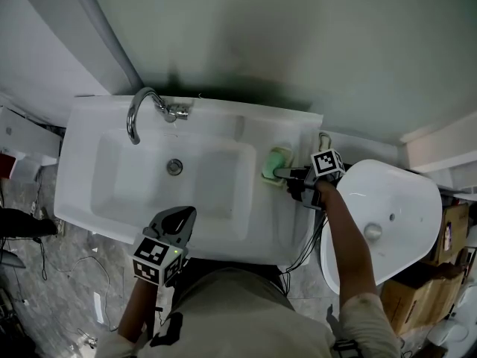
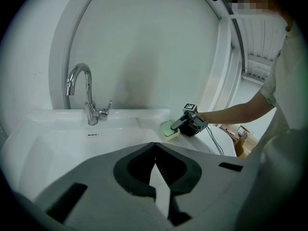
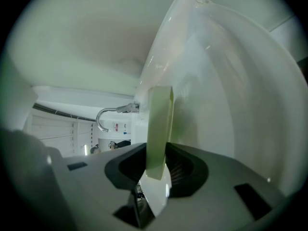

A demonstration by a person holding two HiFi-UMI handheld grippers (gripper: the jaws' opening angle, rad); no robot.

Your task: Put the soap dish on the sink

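A pale green soap dish is on or just above the right ledge of the white sink; I cannot tell whether it touches. My right gripper is shut on its near edge. In the right gripper view the dish stands edge-on between the jaws of the right gripper. The left gripper view shows the dish with the right gripper on it. My left gripper hovers over the sink's front rim, jaws together and empty; in its own view the left gripper points toward the basin.
A chrome faucet stands at the back left of the sink. A second white basin sits close on the right, under my right forearm. Cardboard boxes lie beyond it on the floor. A grey-green wall backs the sink.
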